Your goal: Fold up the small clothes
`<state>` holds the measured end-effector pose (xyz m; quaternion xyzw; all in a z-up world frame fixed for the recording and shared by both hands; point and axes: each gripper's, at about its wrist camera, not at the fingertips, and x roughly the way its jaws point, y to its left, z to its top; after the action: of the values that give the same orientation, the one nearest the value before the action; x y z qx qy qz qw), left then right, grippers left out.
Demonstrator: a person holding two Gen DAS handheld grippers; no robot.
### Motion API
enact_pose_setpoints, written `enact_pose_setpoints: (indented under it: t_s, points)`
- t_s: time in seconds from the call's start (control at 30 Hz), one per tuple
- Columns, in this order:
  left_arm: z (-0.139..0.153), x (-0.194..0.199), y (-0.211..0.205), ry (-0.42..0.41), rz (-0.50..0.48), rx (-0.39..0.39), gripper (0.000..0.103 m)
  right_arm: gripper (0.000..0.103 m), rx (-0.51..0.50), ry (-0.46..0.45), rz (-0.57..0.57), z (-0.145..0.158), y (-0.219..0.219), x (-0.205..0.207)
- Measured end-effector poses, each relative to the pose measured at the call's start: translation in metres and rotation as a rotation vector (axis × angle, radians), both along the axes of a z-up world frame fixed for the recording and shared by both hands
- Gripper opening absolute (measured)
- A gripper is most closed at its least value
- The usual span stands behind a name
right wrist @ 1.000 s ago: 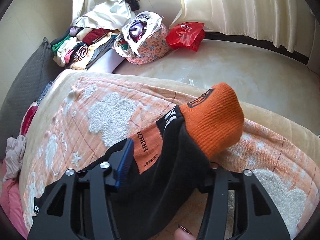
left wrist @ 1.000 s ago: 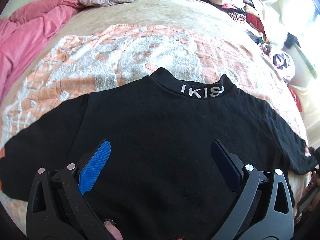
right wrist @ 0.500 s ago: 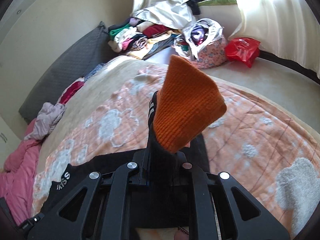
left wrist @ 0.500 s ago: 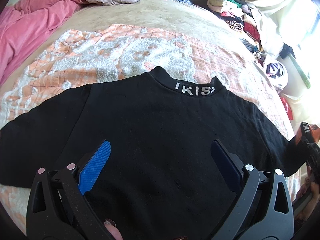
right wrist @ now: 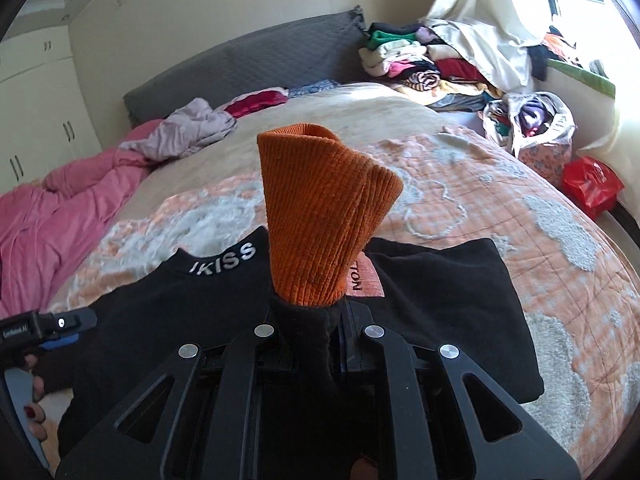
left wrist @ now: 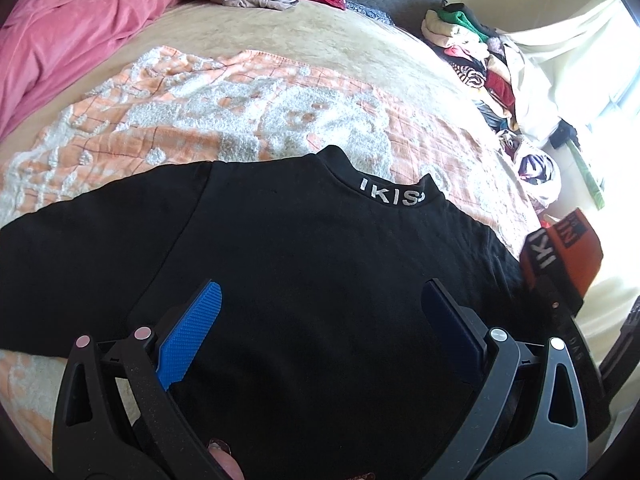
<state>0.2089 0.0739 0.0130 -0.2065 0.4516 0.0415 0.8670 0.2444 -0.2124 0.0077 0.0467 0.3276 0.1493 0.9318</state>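
one black sweater (left wrist: pixel 304 264) lying flat on one orange-and-white blanket (left wrist: pixel 240 108), collar lettering facing up | left gripper (left wrist: pixel 320 320) hovering over the sweater's body, jaws spread wide, gripping nothing | right gripper (right wrist: pixel 310 320) clenching one sleeve, its one orange cuff (right wrist: pixel 320 216) standing up above the jaws
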Motion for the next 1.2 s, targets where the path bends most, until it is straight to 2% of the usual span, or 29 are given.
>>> enact_pose_setpoints:
  t_s: [0.2,0.27,0.33,0.47,0.5,0.63,0.73,0.9,1.03,1.1,1.2]
  points:
    - [-0.007,-0.003,0.001,0.009,-0.022,-0.076,0.094,0.018,-0.028,0.019,0.097,-0.011,0.03,-0.003]
    - [-0.01,-0.004,0.003,0.01,-0.019,-0.11,0.094,0.047,-0.006,0.019,0.142,-0.012,0.037,-0.007]
    - [-0.014,-0.004,0.003,0.013,-0.018,-0.132,0.093,0.062,-0.006,0.019,0.197,-0.01,0.047,-0.011]
    - [-0.02,-0.001,-0.006,0.022,-0.052,-0.17,0.087,0.071,0.038,-0.004,0.267,0.001,0.048,-0.019]
    - [-0.022,0.0,-0.011,0.031,-0.066,-0.183,0.082,0.072,0.044,-0.011,0.262,0.004,0.044,-0.019]
    - [-0.032,0.008,-0.037,0.064,-0.148,-0.229,0.052,0.072,0.039,-0.006,0.194,0.007,0.024,-0.01]
    - [-0.038,0.014,-0.053,0.078,-0.201,-0.303,0.044,0.072,0.046,0.011,0.131,0.006,0.006,-0.002]
    - [-0.051,0.025,-0.071,0.126,-0.223,-0.399,0.041,0.072,0.059,0.014,0.02,0.009,-0.031,0.007]
    - [-0.061,0.034,-0.082,0.164,-0.203,-0.403,0.041,0.072,0.103,0.02,-0.045,0.011,-0.056,0.01]
    - [-0.066,0.037,-0.088,0.18,-0.183,-0.392,0.048,0.072,0.124,0.025,-0.079,0.011,-0.067,0.011]
    - [-0.066,0.041,-0.098,0.179,-0.18,-0.347,0.05,0.072,0.156,0.04,-0.122,0.01,-0.081,0.014]
